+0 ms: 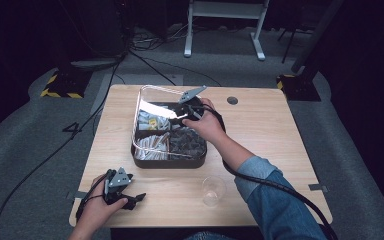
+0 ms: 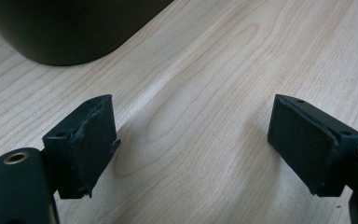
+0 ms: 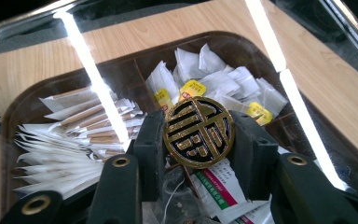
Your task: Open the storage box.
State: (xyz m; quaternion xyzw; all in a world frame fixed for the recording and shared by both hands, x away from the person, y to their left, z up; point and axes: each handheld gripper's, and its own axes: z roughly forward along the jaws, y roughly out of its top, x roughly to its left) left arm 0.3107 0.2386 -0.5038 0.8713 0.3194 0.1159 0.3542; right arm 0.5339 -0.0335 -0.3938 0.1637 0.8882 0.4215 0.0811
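While the left gripper (image 1: 130, 198) is resting on the wooden table (image 1: 260, 130) near the front-left corner, well apart from the dark tray (image 1: 169, 161), its jaws are standing wide apart with nothing between them; the left gripper view is showing bare wood grain under the pads (image 2: 93, 144) and the tray's rounded corner (image 2: 70, 37) beyond. At the tray, the right gripper (image 3: 200, 135) is clamping the lid's round black-and-gold knob (image 3: 199, 132) between its 2 jaws. The clear lid (image 1: 150, 97) is tilting up over the tray's far side, its long axis running front to back. Through it, the right gripper view is revealing compartments of white sachets (image 3: 223, 79) and paper sticks (image 3: 70, 140). A clear glass (image 1: 213, 190) is standing just in front of the tray.
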